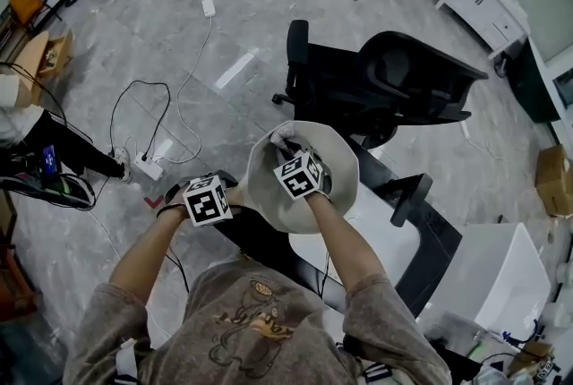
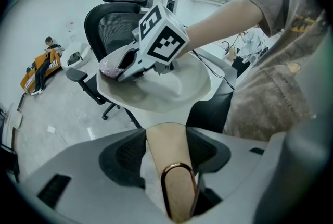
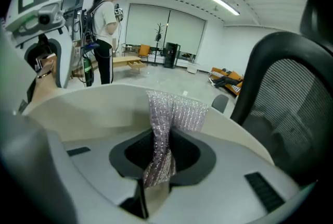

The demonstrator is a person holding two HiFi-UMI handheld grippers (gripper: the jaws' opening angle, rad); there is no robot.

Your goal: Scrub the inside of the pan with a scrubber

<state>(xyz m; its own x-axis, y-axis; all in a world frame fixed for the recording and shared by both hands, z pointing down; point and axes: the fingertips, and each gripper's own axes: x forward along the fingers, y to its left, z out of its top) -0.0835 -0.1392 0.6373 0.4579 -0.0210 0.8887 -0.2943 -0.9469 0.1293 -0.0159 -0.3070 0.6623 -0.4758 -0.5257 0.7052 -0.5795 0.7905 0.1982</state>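
Left gripper (image 2: pixel 166 142) clamps pan handle (image 2: pixel 174 191); right gripper (image 3: pixel 158 163) holds scrubber (image 3: pixel 174 113) inside pan (image 3: pixel 88 108).

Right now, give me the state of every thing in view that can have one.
left gripper: shut on the pan handle.
right gripper: shut on the scrubber.
pan: held up in the air, tilted, scrubber inside it.
office chair: unoccupied, behind the pan.
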